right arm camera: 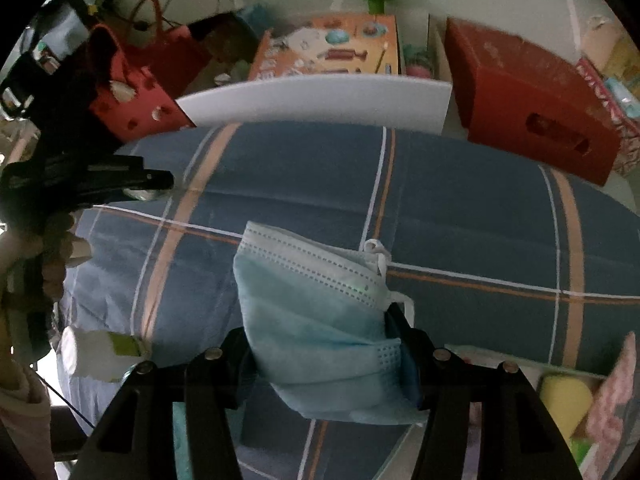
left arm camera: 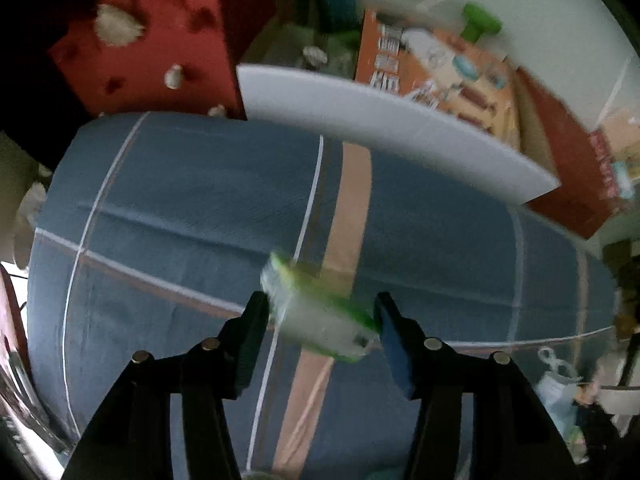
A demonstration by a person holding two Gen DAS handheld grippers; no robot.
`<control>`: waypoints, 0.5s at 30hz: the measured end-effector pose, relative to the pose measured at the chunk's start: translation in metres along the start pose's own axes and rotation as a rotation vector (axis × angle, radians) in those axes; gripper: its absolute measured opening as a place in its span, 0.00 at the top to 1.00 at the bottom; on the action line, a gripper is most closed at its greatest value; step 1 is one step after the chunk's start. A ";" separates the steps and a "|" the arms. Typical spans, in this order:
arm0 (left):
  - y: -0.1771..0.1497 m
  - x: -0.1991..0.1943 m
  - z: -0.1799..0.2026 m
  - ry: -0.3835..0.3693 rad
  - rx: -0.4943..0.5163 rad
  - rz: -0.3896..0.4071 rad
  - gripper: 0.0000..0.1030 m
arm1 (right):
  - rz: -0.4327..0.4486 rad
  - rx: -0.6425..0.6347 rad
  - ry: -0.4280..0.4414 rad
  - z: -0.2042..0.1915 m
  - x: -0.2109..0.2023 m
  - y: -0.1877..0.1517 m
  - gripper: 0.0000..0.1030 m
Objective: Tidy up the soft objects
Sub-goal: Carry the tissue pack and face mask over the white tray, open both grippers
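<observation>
Across a bed covered in a blue plaid blanket (left arm camera: 192, 208), two hand-held grippers each carry a soft item. At the far left of the left wrist view, a red bag (left arm camera: 152, 44) with cut-out holes stands past the bed's far edge. Right of it, a white foam board (left arm camera: 384, 128) lies along that far edge, with an orange printed box (left arm camera: 436, 64) behind it. Near the camera, the left gripper (left arm camera: 320, 316) pinches a blurred white and green packet (left arm camera: 320, 312) between its two black fingers, held above the blanket.

In the right wrist view, the left gripper appears at the left edge as a dark shape, with a white and green packet (right arm camera: 100, 354) below it at the blanket's near left side; whether this is the same packet cannot be told. At centre, the right gripper (right arm camera: 324, 340) is clamped on a light blue face mask (right arm camera: 316, 312), which bulges up between the fingers, its white ear loop (right arm camera: 378, 254) at the right. Farther right, a red box (right arm camera: 532, 104) sits beyond the bed, and at the near right a yellow sponge (right arm camera: 564, 398) lies beside a pink cloth (right arm camera: 614, 396).
</observation>
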State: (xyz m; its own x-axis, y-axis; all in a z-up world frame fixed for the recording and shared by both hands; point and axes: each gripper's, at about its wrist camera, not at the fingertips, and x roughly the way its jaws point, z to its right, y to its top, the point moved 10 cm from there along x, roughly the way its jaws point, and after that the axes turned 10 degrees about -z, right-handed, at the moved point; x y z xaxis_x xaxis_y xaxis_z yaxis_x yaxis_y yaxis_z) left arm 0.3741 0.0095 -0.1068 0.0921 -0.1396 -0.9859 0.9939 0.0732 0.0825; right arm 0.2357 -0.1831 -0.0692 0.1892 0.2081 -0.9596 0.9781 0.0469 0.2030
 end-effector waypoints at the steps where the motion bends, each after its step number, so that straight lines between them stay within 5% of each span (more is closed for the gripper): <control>1: -0.006 -0.009 -0.001 -0.010 0.003 0.020 0.48 | 0.011 -0.002 -0.001 -0.004 -0.005 -0.003 0.42; 4: -0.020 -0.042 -0.009 -0.028 0.015 0.087 0.65 | 0.046 -0.025 -0.017 -0.014 -0.021 -0.015 0.42; 11: -0.051 -0.053 -0.017 -0.016 0.045 0.089 0.66 | 0.086 -0.035 -0.008 -0.033 -0.038 -0.044 0.42; 13: -0.052 -0.053 -0.020 0.002 0.051 0.077 0.62 | 0.081 -0.038 -0.009 -0.035 -0.036 -0.048 0.42; 15: -0.049 -0.045 -0.023 0.030 0.061 0.055 0.45 | 0.075 -0.033 -0.012 -0.033 -0.033 -0.052 0.42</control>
State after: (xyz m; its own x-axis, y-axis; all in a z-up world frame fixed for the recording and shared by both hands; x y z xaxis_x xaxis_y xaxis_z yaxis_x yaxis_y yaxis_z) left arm 0.3198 0.0348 -0.0702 0.1456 -0.1075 -0.9835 0.9893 0.0194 0.1444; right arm 0.1761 -0.1597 -0.0412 0.2632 0.2002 -0.9437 0.9577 0.0636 0.2806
